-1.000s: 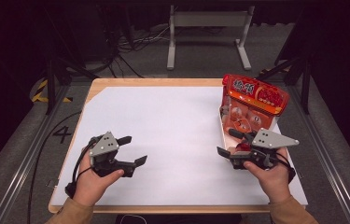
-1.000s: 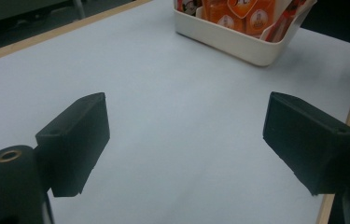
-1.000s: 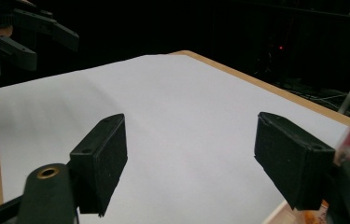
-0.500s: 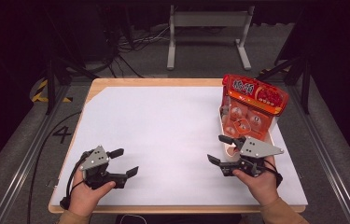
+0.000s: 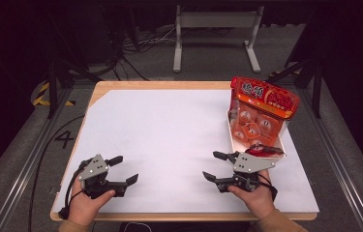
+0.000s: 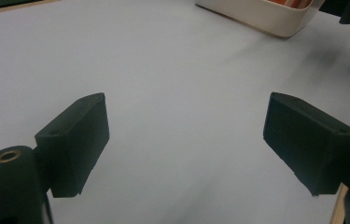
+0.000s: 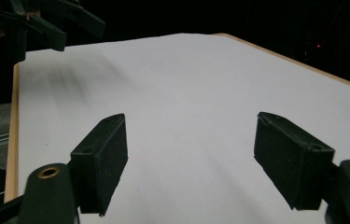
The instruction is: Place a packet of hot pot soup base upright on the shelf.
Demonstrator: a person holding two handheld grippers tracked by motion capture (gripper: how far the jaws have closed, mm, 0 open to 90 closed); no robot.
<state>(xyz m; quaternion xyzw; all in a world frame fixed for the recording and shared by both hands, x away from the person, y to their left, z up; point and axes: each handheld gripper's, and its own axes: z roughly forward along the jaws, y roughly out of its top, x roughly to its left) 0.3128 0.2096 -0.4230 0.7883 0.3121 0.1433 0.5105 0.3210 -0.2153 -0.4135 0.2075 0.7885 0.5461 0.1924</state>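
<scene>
Near table's front edge – left claw, right claw both spread, empty; high view adds red snack bag.

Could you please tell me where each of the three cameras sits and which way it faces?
High view: above the person's side, looking forward and down on the table; both hands show, with the left gripper, the right gripper and the red bag in a tray.
Left gripper view: on the left gripper, facing across the sheet to the tray; jaws wide apart.
Right gripper view: on the right gripper, facing across the sheet to the left gripper.
Shared: both gripper views show the white sheet.
</scene>
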